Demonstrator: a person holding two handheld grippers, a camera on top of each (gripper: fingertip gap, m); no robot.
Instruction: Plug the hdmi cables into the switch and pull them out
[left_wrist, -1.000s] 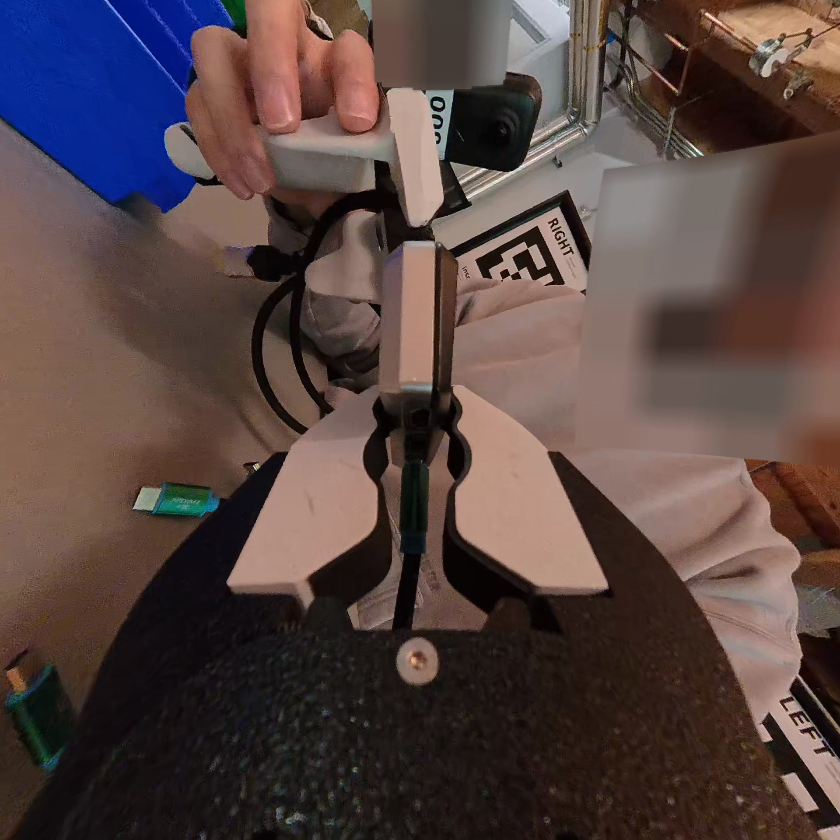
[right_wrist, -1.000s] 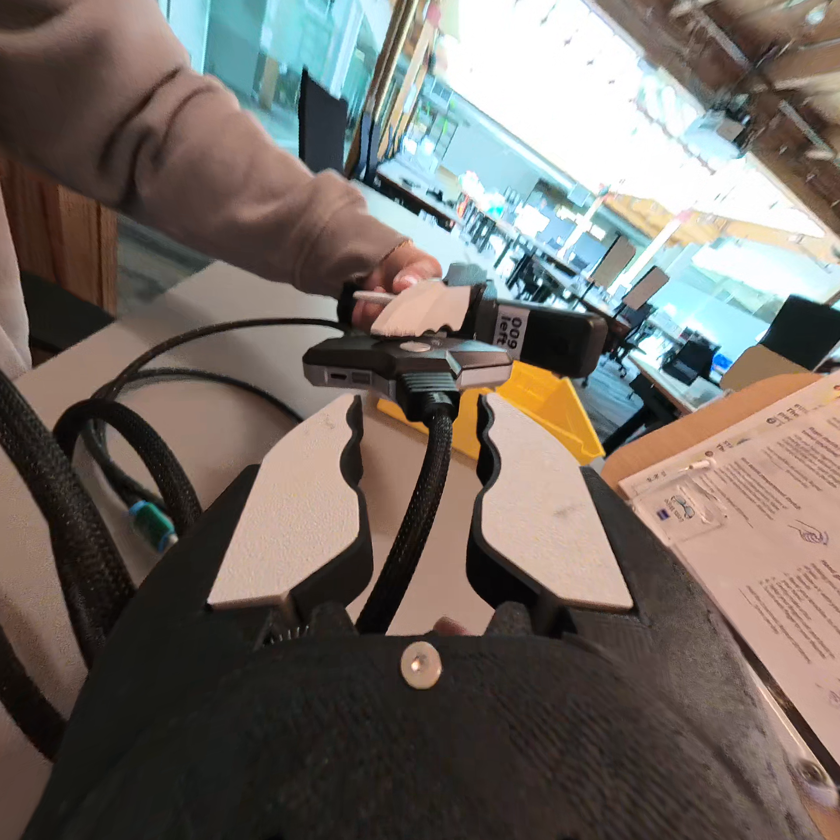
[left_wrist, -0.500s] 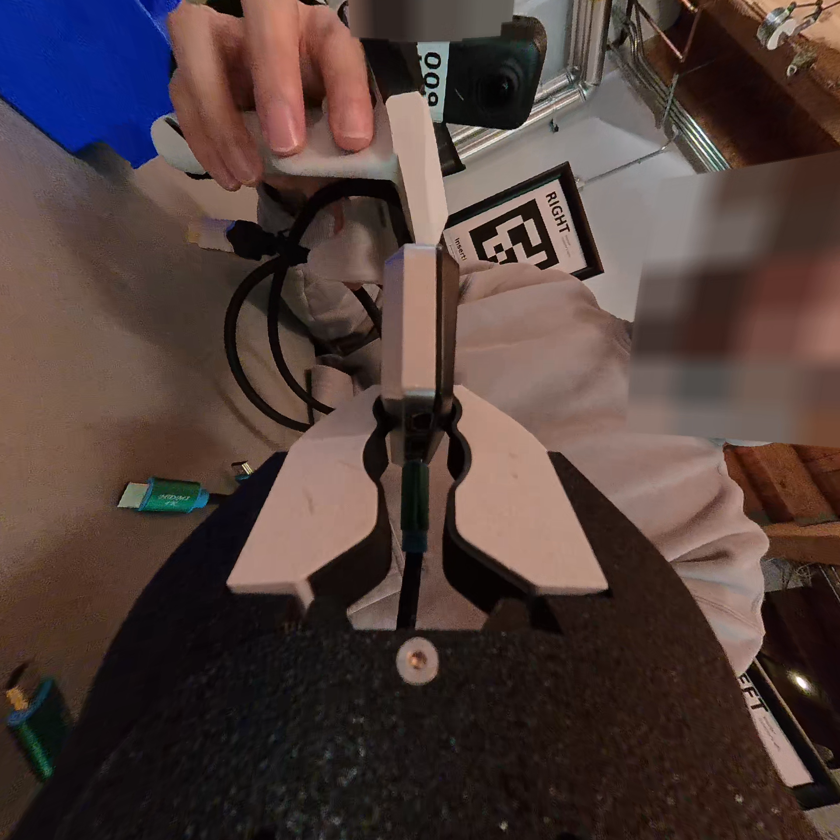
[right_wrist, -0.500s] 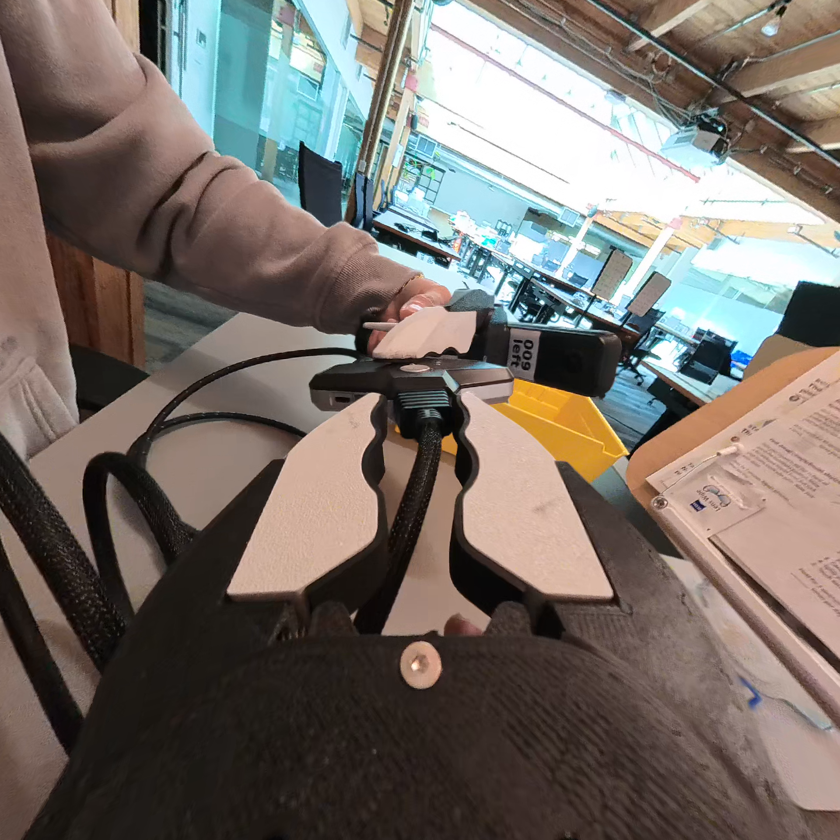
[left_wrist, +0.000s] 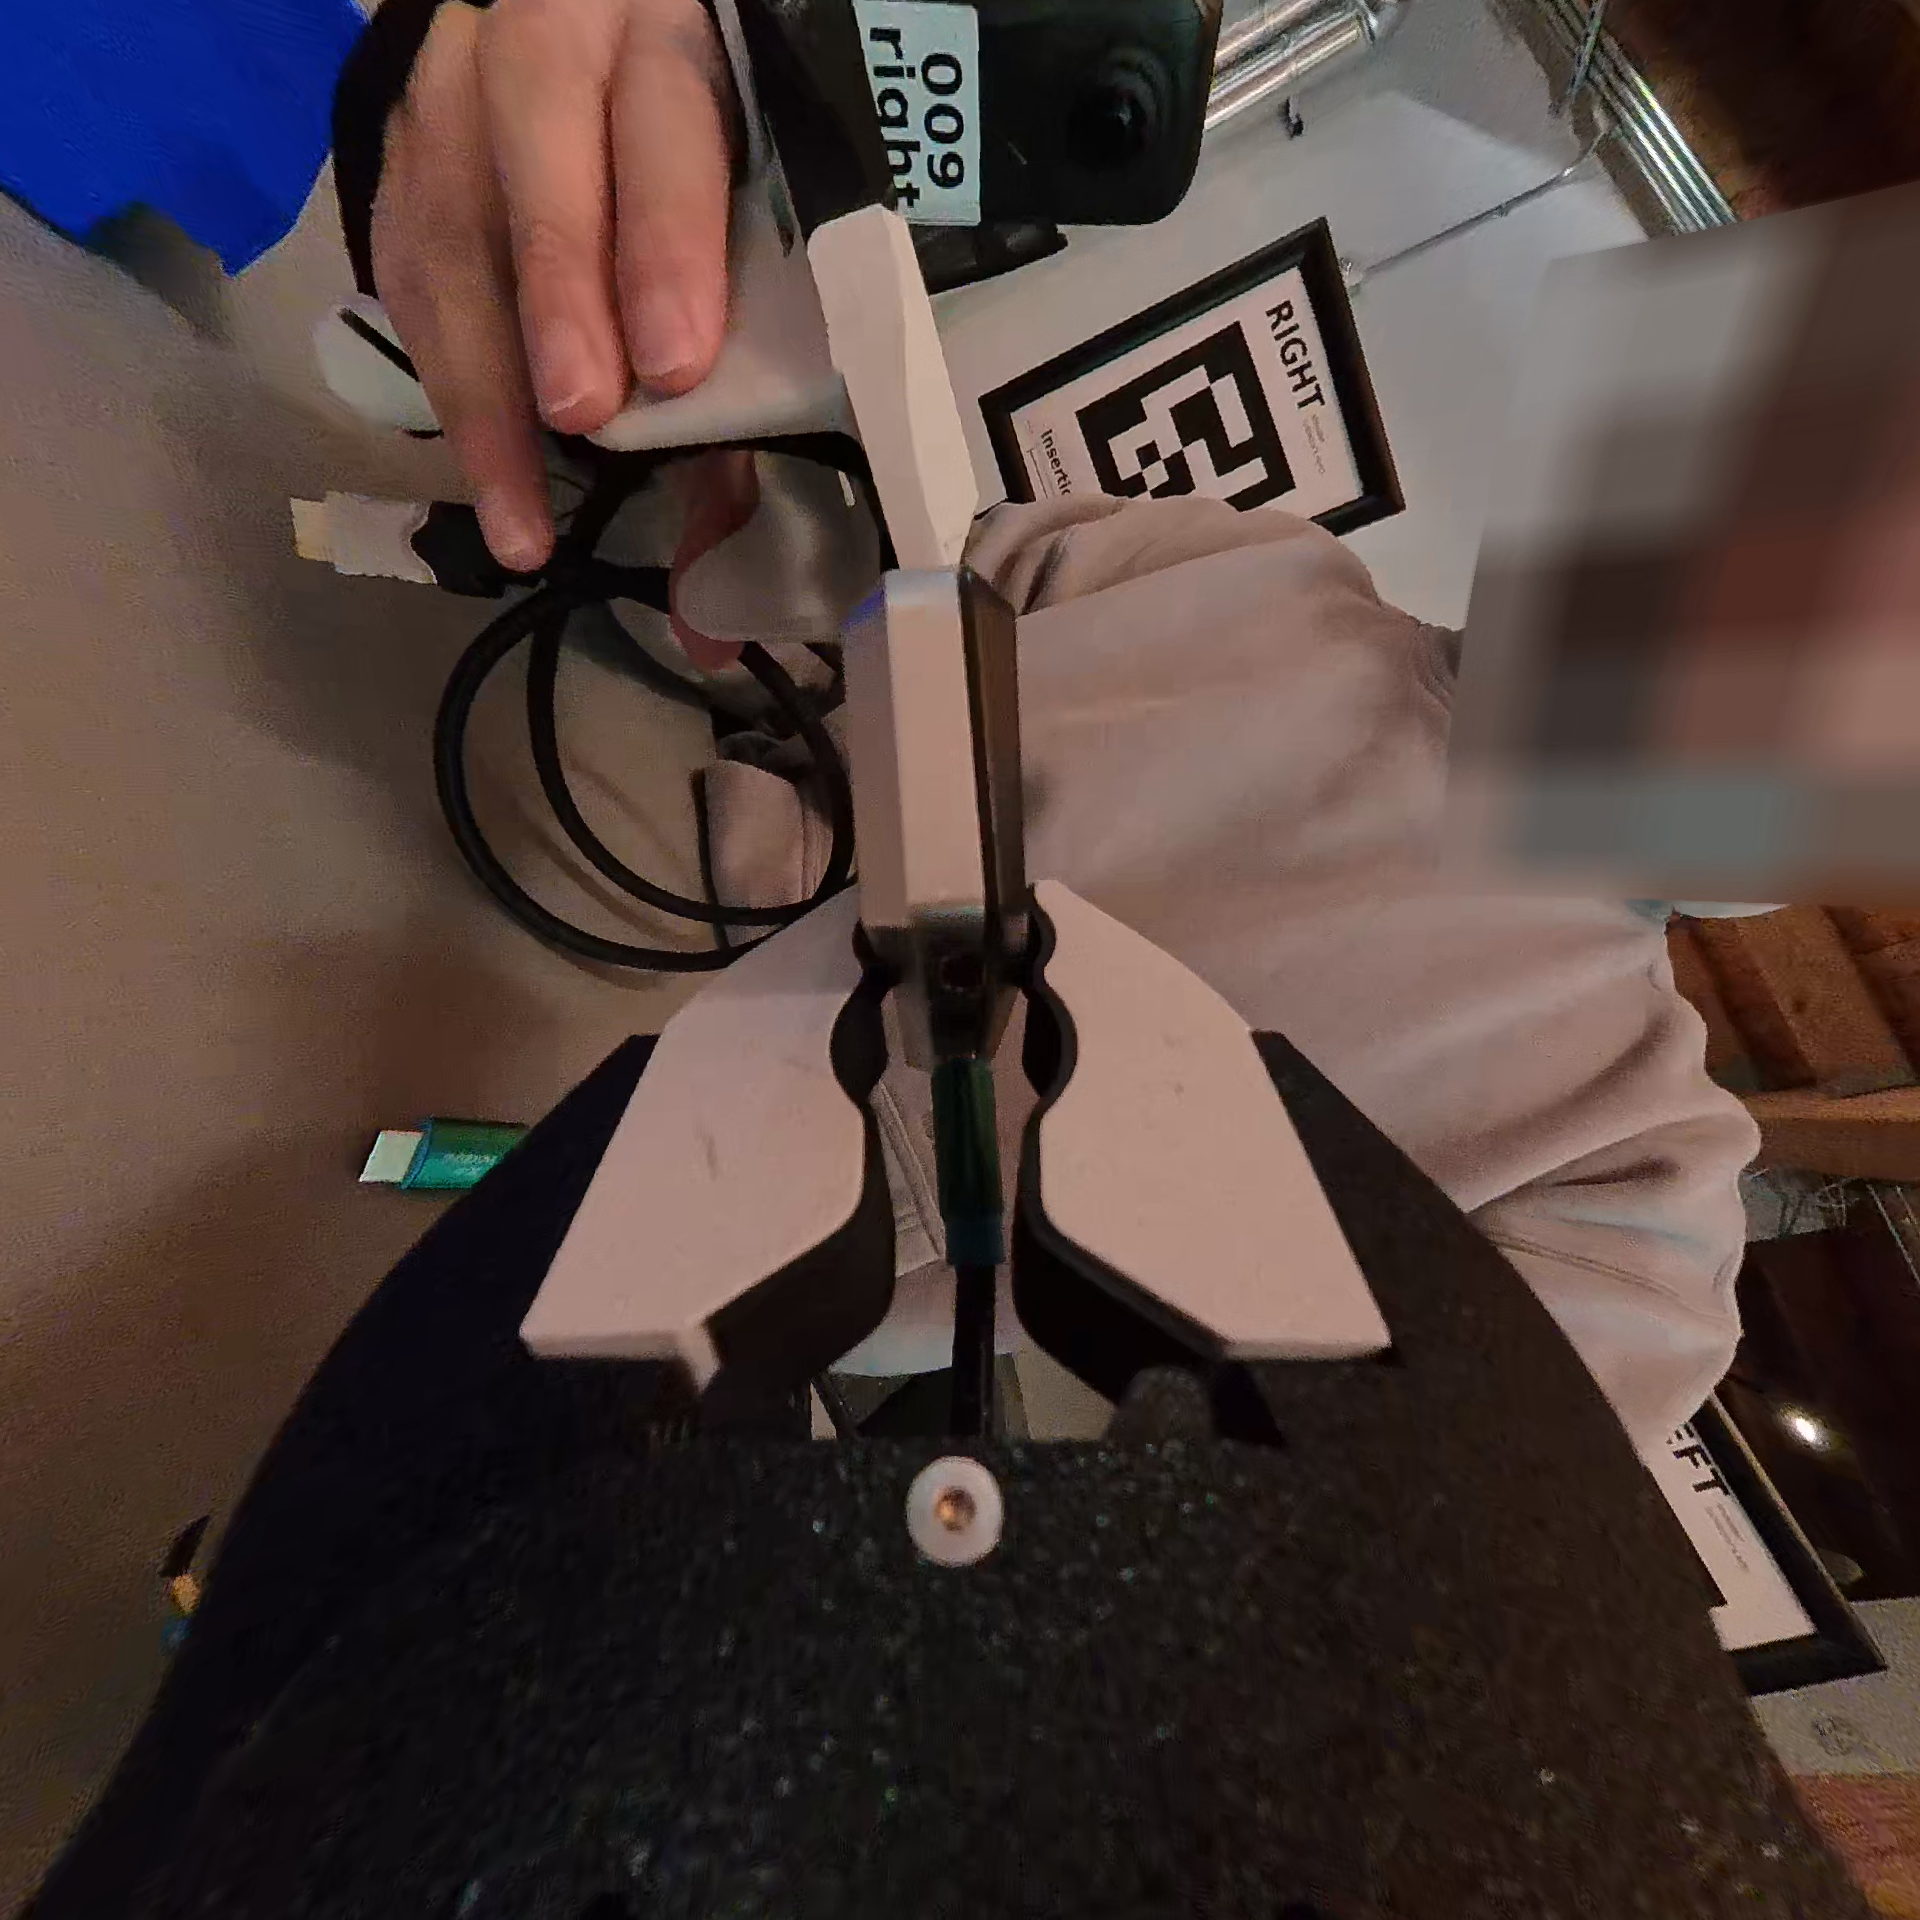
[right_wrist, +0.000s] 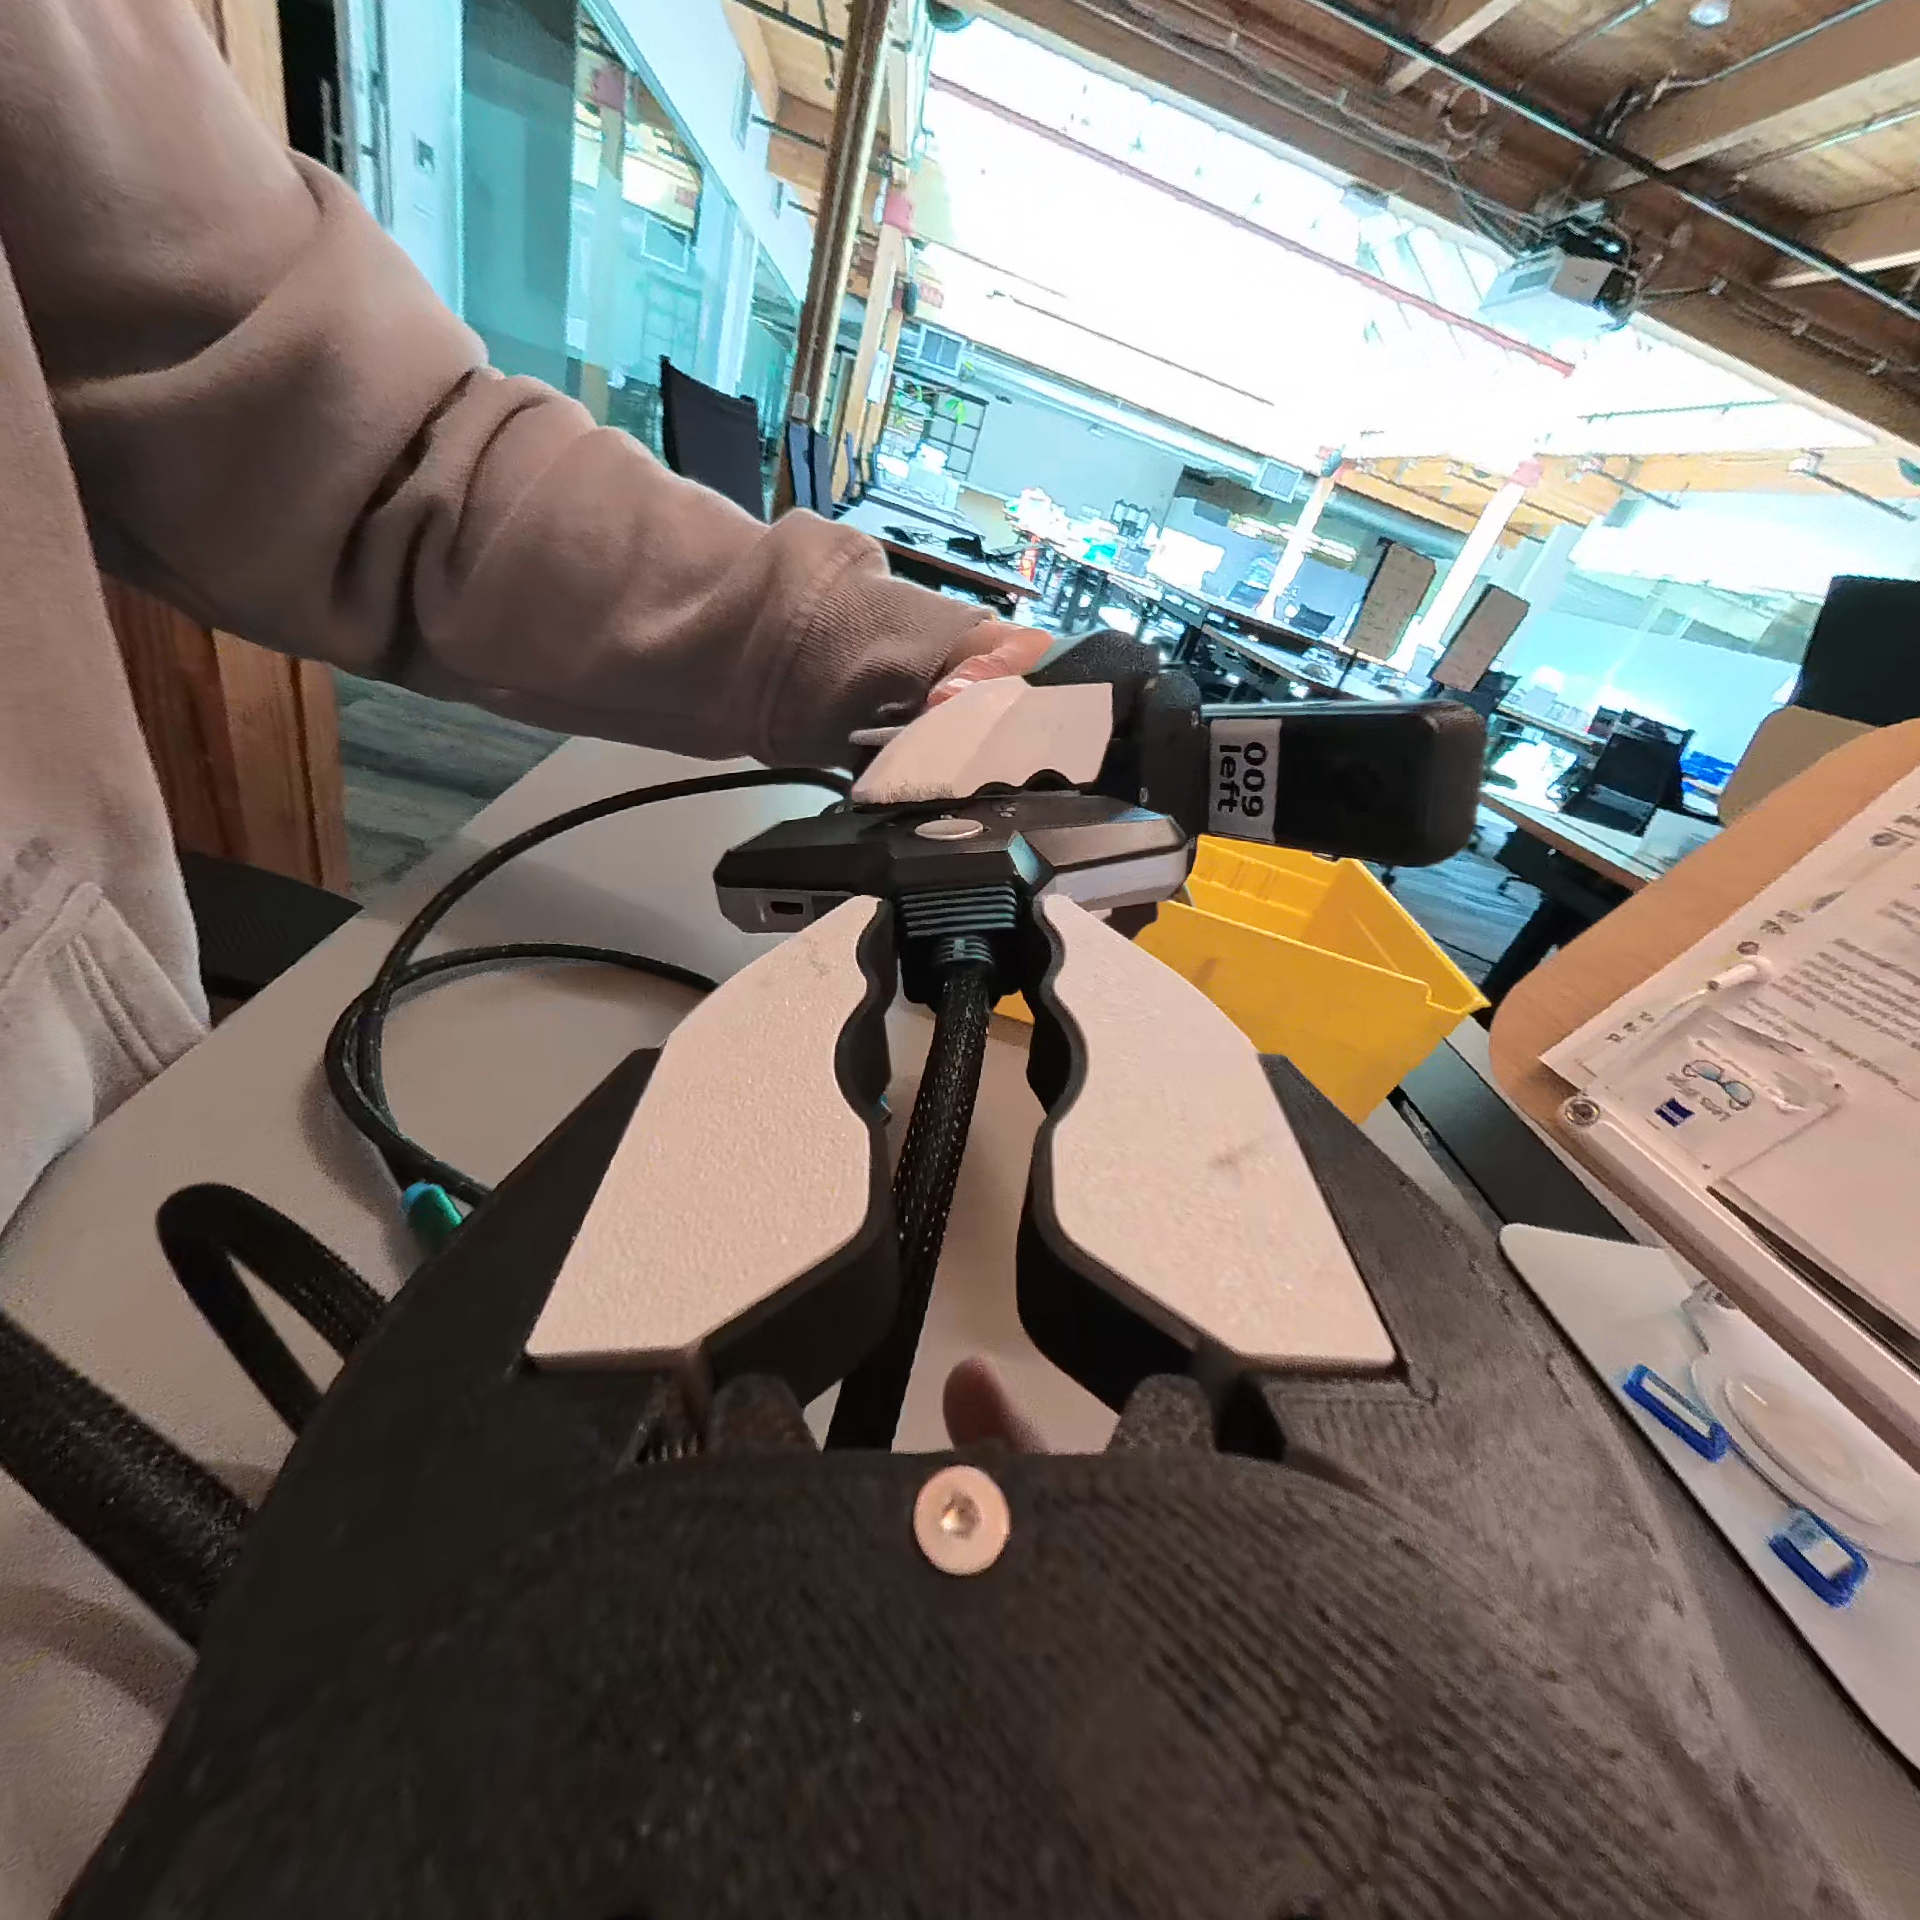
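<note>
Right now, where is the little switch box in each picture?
Left wrist view: the switch stands edge-on at the centre, its near end pinched in the left claw.
Right wrist view: the switch lies flat across the middle, just past the right claw, which grips the braided cable's plug.
Shared landmark: the person's beige sleeve shows in both.

Braided cable (right_wrist: 940, 1132) end hidden under gripper body; switch (left_wrist: 925, 758) ports unseen.
</note>
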